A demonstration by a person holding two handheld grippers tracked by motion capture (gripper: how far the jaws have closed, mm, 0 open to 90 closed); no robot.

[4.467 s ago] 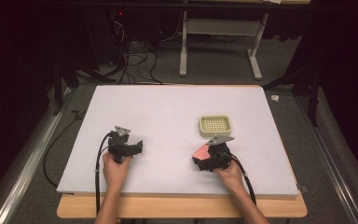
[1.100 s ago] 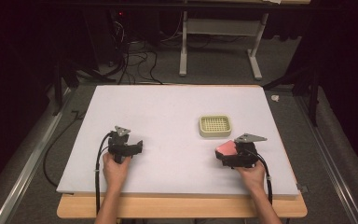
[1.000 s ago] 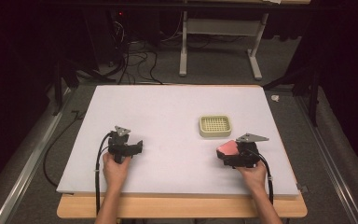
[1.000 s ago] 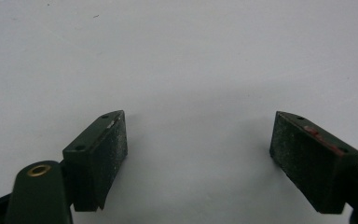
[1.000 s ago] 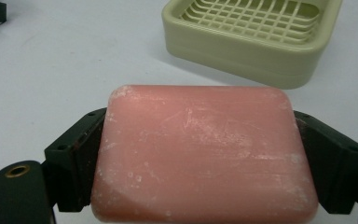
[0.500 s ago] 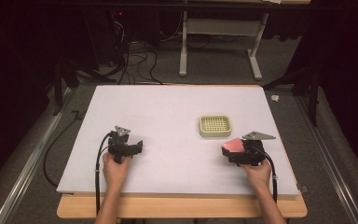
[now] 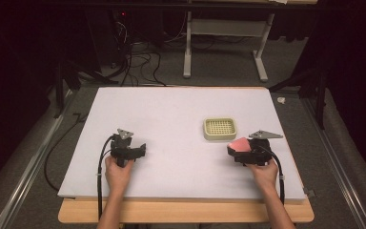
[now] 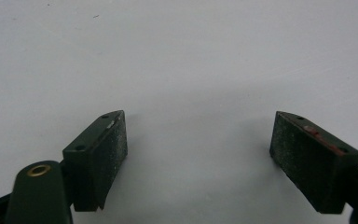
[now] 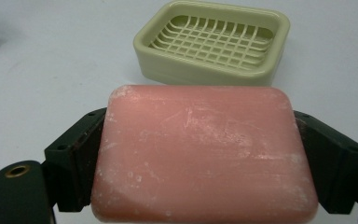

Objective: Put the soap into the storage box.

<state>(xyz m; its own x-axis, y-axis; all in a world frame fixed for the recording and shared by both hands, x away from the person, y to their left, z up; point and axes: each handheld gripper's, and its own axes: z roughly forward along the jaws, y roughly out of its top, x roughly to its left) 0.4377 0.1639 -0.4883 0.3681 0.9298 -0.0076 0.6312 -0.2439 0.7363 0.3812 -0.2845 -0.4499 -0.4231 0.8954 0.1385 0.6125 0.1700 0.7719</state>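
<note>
A pink bar of soap (image 9: 200,151) sits clamped between the jaws of my right gripper (image 9: 200,163), flat side up; from above the pink soap (image 7: 239,144) shows at the front of the right gripper (image 7: 236,151), near the table's right front. A pale green soap dish (image 7: 219,129) with a slotted grid floor stands just ahead of it, and the soap dish (image 9: 213,43) holds nothing. My left gripper (image 7: 140,150) rests at the left front, and in its own view the left gripper (image 8: 198,158) is open over bare white surface.
The white tabletop (image 7: 171,114) spreads wide between and beyond both grippers. Its wooden front edge (image 7: 186,212) lies close to the person's hands. Cables trail from each gripper toward the front. Table legs and wiring stand on the dark floor behind.
The right gripper has carried the soap from left of the dish's front to the right, and now sits at the dish's right front. The left gripper has stayed put.
</note>
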